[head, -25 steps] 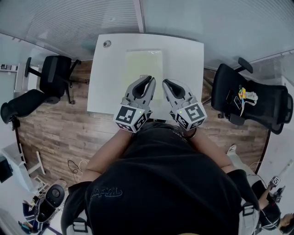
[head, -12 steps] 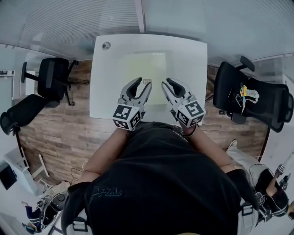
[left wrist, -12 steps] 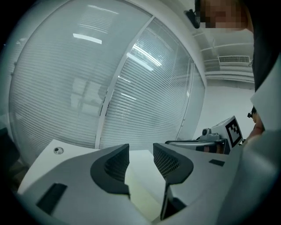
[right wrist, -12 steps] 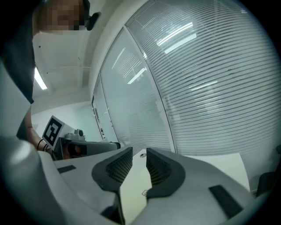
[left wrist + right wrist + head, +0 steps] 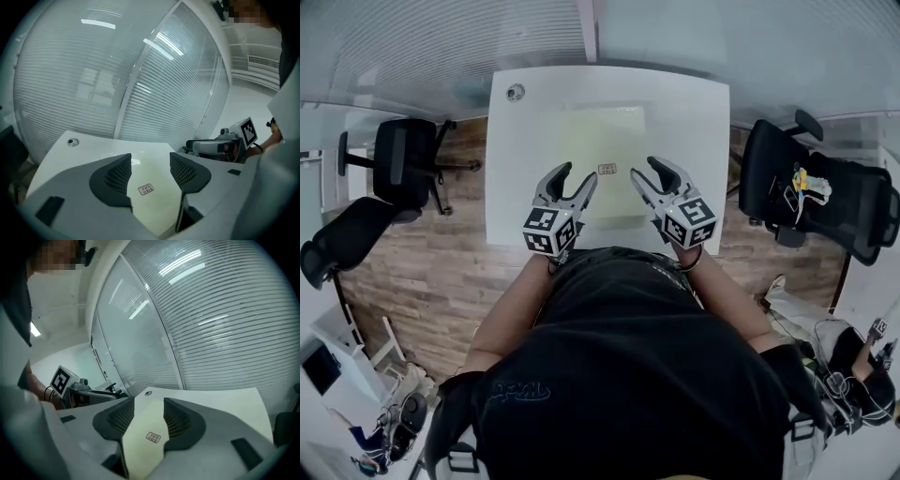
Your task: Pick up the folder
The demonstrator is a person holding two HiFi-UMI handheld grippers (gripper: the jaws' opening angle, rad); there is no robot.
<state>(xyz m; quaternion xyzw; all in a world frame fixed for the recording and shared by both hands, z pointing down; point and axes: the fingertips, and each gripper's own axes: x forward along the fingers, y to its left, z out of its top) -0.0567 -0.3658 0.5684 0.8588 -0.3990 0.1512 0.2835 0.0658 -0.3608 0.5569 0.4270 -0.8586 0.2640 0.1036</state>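
Observation:
A pale yellow-green folder [image 5: 595,141] with a small label [image 5: 607,170] lies flat on the white table [image 5: 511,187]. Both grippers hover over the folder's near part, side by side. My left gripper [image 5: 578,175] has its jaws opening, with nothing between them; the left gripper view shows the folder [image 5: 157,206] and label [image 5: 146,189] below the gap. My right gripper [image 5: 645,170] is also opening and holds nothing; the folder [image 5: 140,448] shows between its jaws. Each gripper view catches the other gripper at its side: the right one [image 5: 225,143] and the left one [image 5: 79,390].
A round cable hole [image 5: 516,92] sits in the table's far left corner. Black office chairs stand at the left [image 5: 403,155] and right [image 5: 816,192] of the table on a wooden floor. Glass walls with blinds rise behind the table.
Both grippers have sunk toward the table and drawn back to the folder's near part. Their jaws, shut a second ago, now stand apart.

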